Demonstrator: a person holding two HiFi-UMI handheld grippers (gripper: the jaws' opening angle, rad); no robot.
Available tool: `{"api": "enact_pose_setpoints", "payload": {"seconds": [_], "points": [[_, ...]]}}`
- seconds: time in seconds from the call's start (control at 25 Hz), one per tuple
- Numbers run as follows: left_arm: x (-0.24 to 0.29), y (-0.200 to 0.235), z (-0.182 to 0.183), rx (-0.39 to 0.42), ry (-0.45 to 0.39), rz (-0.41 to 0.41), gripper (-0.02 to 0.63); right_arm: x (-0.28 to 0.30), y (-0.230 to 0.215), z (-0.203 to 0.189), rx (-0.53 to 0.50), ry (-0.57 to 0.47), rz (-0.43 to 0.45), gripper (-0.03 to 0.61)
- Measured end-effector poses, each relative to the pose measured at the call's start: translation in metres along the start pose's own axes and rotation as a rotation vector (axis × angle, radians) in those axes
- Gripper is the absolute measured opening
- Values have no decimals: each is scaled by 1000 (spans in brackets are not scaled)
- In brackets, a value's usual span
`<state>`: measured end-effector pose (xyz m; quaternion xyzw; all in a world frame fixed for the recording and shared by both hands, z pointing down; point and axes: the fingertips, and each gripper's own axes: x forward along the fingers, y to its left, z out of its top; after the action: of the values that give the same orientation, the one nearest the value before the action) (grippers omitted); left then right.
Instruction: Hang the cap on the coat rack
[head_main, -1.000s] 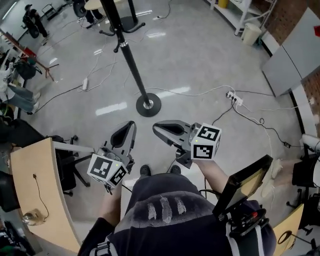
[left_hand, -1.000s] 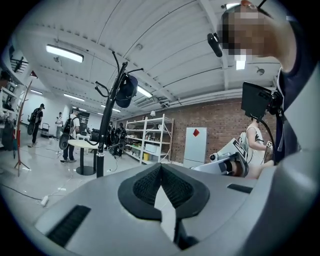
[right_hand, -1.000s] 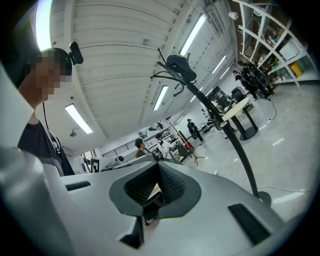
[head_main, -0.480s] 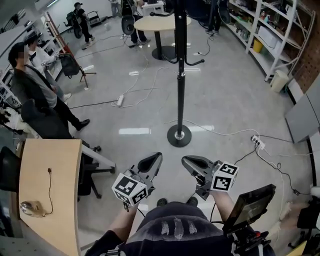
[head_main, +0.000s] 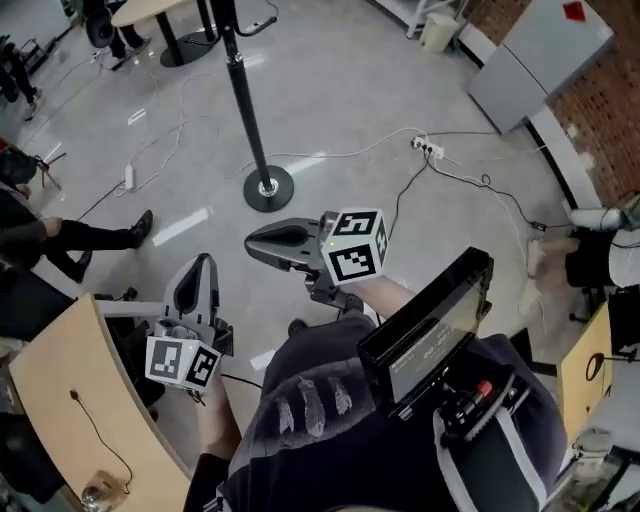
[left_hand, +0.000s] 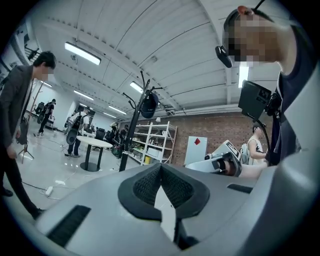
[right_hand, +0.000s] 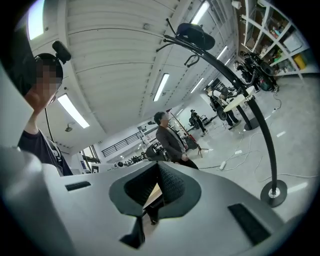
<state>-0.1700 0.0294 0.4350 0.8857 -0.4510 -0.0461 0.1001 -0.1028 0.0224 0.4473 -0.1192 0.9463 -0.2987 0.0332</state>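
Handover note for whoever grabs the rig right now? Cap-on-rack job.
Left gripper: jaws shut, nothing between them.
Right gripper: jaws shut, nothing between them.
Cap: dark, up among the top hooks of the coat rack. The rack stands on the floor ahead, apart from both grippers.
Done: the cap appears to be hung.
Left: probably only a check that it sits firmly on its hook. The views are too small to tell.
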Motion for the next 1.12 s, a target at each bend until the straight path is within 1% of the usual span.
{"api": "enact_pose_setpoints", "payload": {"seconds": [0.08, 0.16, 0.28, 0.44, 0.64, 0.8, 0.96, 1.04, 1.12], "points": [[2, 0, -9, -28, 5, -23, 6, 5, 4, 3, -5, 2, -7, 5], [6, -3, -14, -48, 18, -65, 6, 5, 7, 6, -6, -16, -30, 5], [17, -18, -15, -47, 32, -142, 6, -12, 12, 7, -11, -54, -87, 4], [27, -46, -13, -30, 29, -170, 6, -45, 17, 6, -31, -73, -115, 3], [51, -96, -26, 5, 45, -170, 6, -104, 18, 7, -32, -121, -79, 3], [63, -151, -40, 21, 84, -227, 6, -155, 26, -9, -10, -153, -95, 3], [74, -196, -45, 27, 73, -247, 6, -195, 39, -14, -9, -152, -47, 3], [74, -220, -60, 27, 97, -245, 6, -220, 42, -27, 16, -162, -40, 3], [71, -243, -85, 17, 136, -243, 6, -249, 44, -49, 62, -178, -49, 3]]}}
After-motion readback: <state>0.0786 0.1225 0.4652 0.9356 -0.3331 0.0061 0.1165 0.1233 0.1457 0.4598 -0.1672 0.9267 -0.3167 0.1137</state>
